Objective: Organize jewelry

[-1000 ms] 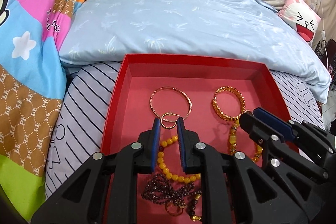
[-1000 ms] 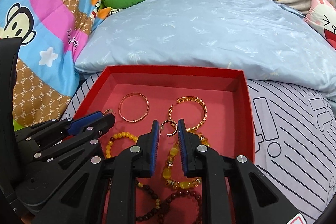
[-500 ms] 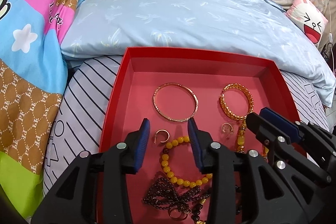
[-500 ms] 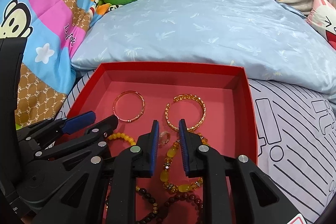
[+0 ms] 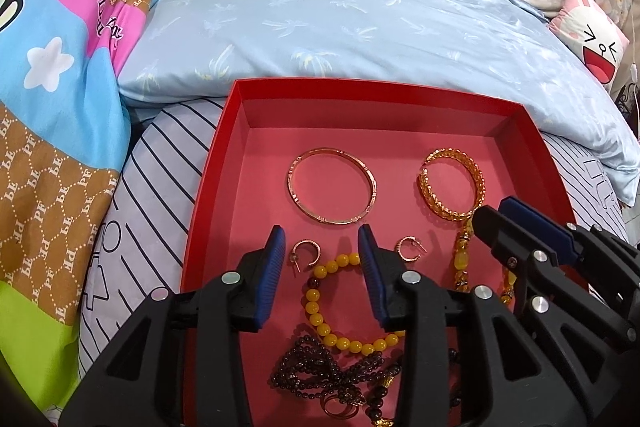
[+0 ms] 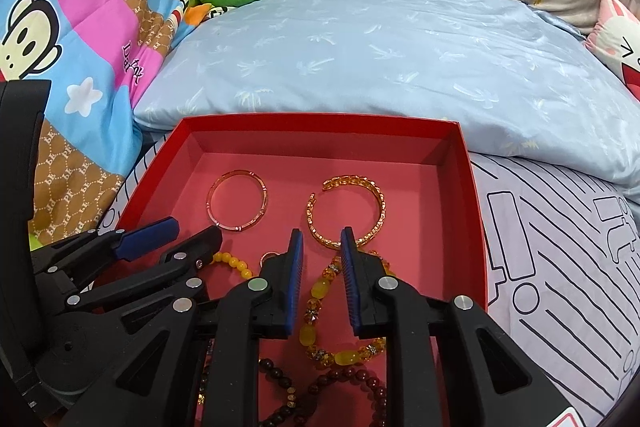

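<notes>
A shallow red cardboard box (image 5: 208,183) with a pink floor lies on a bed and holds the jewelry. Toward its far side a thin rose-gold bangle (image 5: 332,185) lies beside a chunky open gold cuff bracelet (image 5: 452,183), apart from each other. Nearer, two small rose-gold hoop earrings (image 5: 306,253) rest flat on either side of a yellow round-bead bracelet (image 5: 340,307). A tangle of dark maroon beads (image 5: 320,371) lies nearest the camera, and an amber bead strand (image 6: 320,311) runs below the cuff.

The left gripper (image 5: 322,251) has just been opening; its blue-padded fingers (image 5: 276,267) stand apart with one earring loose between them. The right gripper (image 6: 322,251) hovers with its fingers narrowly apart, gripping nothing. A pale blue pillow (image 5: 360,27) lies behind the box.
</notes>
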The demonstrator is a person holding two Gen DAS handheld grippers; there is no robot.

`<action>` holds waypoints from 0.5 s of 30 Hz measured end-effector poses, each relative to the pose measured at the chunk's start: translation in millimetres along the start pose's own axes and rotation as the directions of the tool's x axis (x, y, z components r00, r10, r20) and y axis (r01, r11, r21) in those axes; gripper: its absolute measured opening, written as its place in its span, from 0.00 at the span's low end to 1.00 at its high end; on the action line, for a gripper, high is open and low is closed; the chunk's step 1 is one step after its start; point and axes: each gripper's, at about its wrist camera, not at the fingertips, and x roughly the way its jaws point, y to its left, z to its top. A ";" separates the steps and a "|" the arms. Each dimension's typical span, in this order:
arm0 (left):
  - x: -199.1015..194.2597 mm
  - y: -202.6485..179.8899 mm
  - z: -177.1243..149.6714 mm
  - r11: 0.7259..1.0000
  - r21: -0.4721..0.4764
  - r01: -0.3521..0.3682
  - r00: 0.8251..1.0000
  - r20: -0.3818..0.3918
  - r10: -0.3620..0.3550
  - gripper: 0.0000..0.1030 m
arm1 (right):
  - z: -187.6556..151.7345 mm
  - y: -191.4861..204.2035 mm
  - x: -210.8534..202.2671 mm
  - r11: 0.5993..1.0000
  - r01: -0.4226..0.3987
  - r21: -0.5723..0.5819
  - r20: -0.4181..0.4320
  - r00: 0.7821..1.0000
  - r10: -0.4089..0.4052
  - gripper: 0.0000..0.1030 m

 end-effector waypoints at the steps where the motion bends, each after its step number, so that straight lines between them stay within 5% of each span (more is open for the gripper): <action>1: -0.2 0.1 -0.3 1.000 -0.004 -0.001 1.000 -0.001 0.001 0.35 | -0.1 -0.2 0.1 1.000 -0.001 0.000 0.000 1.000 0.001 0.19; 15: -33.6 -3.7 -9.7 0.994 0.003 -0.108 0.993 0.049 0.108 0.61 | -12.4 -2.1 -34.3 0.998 0.055 0.016 0.040 0.998 -0.056 0.29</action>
